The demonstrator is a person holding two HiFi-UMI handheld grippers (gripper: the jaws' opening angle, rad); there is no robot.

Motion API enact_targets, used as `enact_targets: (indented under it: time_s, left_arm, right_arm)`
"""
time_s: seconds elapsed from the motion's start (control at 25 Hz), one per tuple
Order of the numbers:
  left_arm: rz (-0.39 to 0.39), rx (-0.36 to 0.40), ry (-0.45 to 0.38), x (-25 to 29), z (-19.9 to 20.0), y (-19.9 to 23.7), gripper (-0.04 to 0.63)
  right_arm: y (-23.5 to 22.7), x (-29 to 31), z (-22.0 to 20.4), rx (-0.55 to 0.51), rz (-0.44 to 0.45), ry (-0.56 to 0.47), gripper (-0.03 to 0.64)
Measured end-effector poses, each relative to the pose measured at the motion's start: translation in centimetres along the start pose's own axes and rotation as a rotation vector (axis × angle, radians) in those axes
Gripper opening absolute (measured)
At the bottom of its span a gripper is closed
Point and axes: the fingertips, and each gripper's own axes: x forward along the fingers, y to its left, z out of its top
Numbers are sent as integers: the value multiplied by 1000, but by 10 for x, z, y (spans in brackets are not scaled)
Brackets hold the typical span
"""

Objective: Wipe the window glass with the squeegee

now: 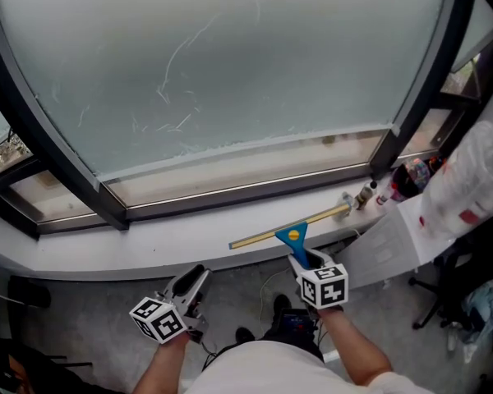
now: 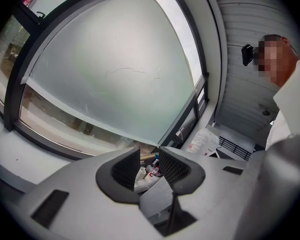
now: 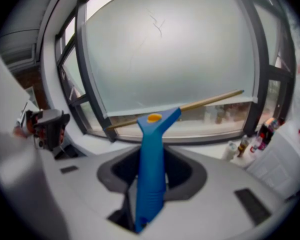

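The squeegee (image 1: 293, 235) has a blue handle (image 3: 151, 169) and a long brass blade bar (image 3: 200, 103). My right gripper (image 1: 311, 260) is shut on the handle, and the blade hangs over the white sill (image 1: 148, 240), below the glass. The frosted window glass (image 1: 230, 56) carries thin scratch-like streaks and fills the upper part of the head view. Lower left in that view, my left gripper (image 1: 195, 280) is open with nothing between its pads, held below the sill. In the left gripper view the jaws stand apart (image 2: 149, 166) and point toward the glass (image 2: 115, 79).
Dark window frame posts (image 1: 57, 158) stand left and right (image 1: 423, 80) of the pane. Small bottles (image 1: 407, 179) and a white plastic bag (image 1: 476, 179) sit at the sill's right end. A person stands behind, seen in the left gripper view (image 2: 290, 104).
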Motion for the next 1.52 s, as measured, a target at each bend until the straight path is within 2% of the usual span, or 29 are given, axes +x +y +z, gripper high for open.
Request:
enact_targets:
  time_s: [0.24, 0.6, 0.92, 1.2, 1.52]
  left_arm:
    - [-2, -6, -49, -16, -1, -29, 138]
    - [28, -26, -104, 1, -28, -78, 138]
    - [41, 6, -127, 8, -47, -119, 138]
    - [0, 38, -99, 6, -37, -134, 138]
    - [-25, 72, -80, -17, -22, -124, 138]
  right_arm:
    - [3, -30, 10, -15, 17, -33, 150]
    - [-25, -65, 22, -76, 64, -58, 149]
    - [-36, -89, 16, -91, 137, -87, 150]
    - [-29, -116, 28, -74, 130, -151, 150]
    - [7, -131, 40, -66, 131, -217, 150]
